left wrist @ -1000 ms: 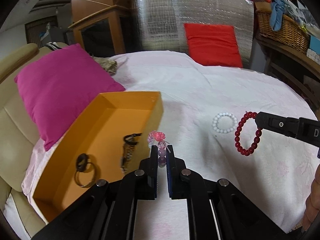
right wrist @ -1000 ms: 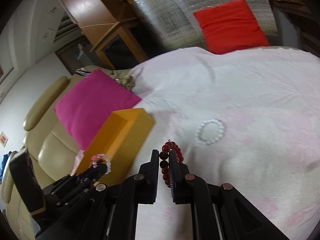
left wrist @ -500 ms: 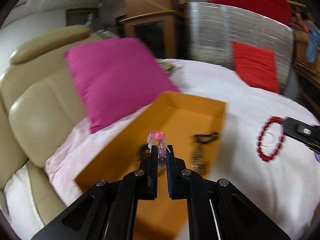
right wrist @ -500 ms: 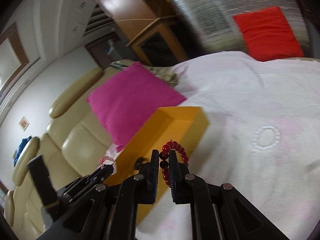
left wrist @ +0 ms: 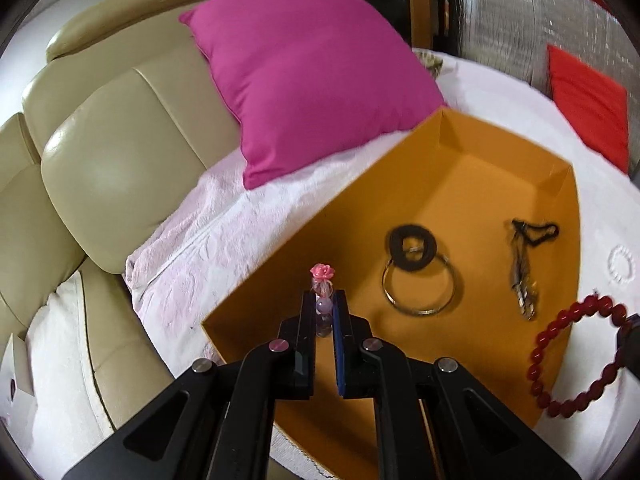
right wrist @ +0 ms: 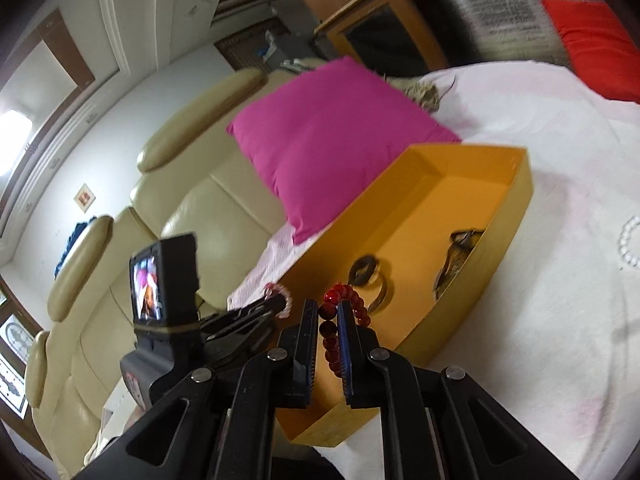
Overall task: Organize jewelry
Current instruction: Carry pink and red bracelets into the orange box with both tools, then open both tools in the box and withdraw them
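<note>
Step in hand: deposit two bracelets in the orange box (left wrist: 460, 184), which stands on a bed under a pale pink cover (left wrist: 224, 216).

Left side: the left gripper (left wrist: 323, 312) has its jaws clenched on a pink bead bracelet (left wrist: 322, 280) with a rose charm, held over the near left part of the box floor. Lower it until the beads hang just above the floor, then release; keep it apart from the black ring (left wrist: 412, 248) and the metal bangle (left wrist: 420, 292) that already lie in the middle.

Right side: the right gripper (right wrist: 329, 320) has its jaws clenched on the red bead bracelet (right wrist: 344, 308), near the box's near corner. Carry it fully over the wall before release. It probably hangs at the rim rather than inside, but fisheye distortion makes this uncertain.

View differences: the left wrist view shows the whole box floor, including the dark chain piece (left wrist: 524, 264) at the right. The right wrist view hides part of the floor behind the near wall, but shows the left gripper's body and camera screen. A white bead bracelet (right wrist: 628, 240) lies on the cover outside the box, to the right.
</note>
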Available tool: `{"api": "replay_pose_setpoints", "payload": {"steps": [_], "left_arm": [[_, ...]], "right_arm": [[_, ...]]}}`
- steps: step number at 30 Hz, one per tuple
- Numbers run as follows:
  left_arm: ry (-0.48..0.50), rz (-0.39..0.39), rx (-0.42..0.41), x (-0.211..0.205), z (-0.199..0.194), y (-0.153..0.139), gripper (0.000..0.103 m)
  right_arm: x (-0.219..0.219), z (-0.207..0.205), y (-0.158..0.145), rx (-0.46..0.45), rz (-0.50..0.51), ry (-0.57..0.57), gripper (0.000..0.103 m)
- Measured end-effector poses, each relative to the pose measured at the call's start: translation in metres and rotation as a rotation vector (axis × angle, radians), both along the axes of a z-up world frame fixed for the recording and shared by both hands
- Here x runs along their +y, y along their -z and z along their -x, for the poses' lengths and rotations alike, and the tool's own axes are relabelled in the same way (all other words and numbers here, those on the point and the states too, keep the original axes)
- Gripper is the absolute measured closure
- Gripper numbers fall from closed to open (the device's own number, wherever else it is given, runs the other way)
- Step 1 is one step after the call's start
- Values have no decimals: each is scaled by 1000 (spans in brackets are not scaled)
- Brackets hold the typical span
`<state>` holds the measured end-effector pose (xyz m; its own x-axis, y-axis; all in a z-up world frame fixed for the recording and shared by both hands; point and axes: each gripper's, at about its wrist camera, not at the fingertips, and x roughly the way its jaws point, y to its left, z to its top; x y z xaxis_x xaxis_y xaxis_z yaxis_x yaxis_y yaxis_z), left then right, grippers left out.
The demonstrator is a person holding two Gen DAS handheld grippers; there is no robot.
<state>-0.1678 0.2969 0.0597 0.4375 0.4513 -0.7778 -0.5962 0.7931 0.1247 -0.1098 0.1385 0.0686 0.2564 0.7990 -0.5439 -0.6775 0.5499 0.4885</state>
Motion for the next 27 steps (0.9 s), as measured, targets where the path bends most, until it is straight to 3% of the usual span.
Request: {"api": "replay_pose_setpoints", "payload": {"steps": [7, 9, 11, 12, 27], "left_arm": [[31, 24, 88, -6, -7, 13, 94], [37, 22, 102, -9, -9, 15, 84], [46, 17, 105, -12, -11, 15, 62], [49, 9, 102, -14, -12, 14, 60], [117, -119, 17, -48, -24, -4, 58]], "right_arm": [[2, -7, 20, 39, 66, 15, 91], [-2, -9, 21, 49, 71, 32, 91], [-6, -13, 22, 71, 77, 41, 91], [-9, -14, 22, 70, 77, 52, 91], [-89, -51, 24, 111, 133, 250, 91]]}}
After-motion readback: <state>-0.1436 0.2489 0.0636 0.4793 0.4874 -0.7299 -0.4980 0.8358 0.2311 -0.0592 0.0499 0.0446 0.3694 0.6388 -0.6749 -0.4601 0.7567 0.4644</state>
